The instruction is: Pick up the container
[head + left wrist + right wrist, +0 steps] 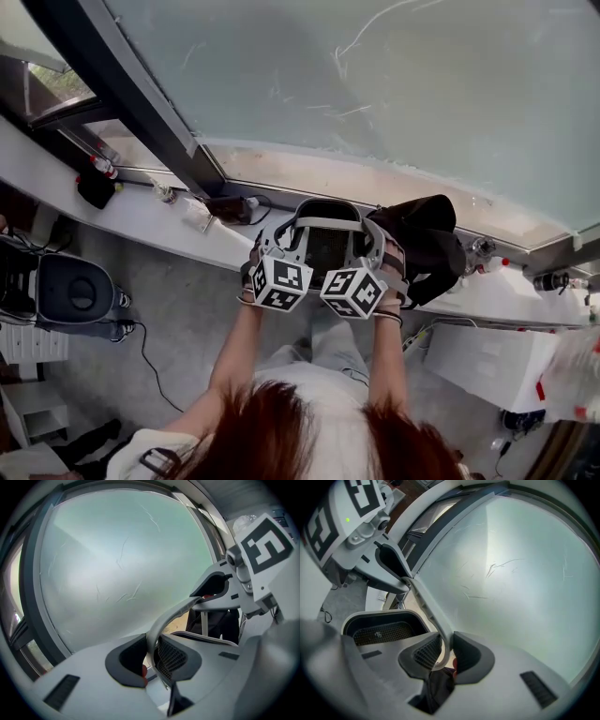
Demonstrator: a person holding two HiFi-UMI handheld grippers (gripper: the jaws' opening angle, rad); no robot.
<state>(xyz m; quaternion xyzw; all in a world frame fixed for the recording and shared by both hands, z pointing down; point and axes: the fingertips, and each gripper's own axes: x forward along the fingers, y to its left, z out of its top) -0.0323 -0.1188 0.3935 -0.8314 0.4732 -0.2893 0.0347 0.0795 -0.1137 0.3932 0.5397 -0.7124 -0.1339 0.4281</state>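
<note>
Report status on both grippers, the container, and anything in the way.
Left gripper and right gripper both shut on container rim. Container held between them, before the window. Black bag close beside it, contact unclear.

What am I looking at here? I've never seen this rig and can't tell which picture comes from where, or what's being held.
No robot arm: a person holds one gripper in each hand. The head view looks down from the person's head onto both. The left gripper and right gripper each carry a camera looking along their own jaws. In both gripper views the jaws are closed on the grey handle of a container with mesh inside, one gripper toward each end. Below runs a white window ledge; a black bag shows beside the container.
</note>
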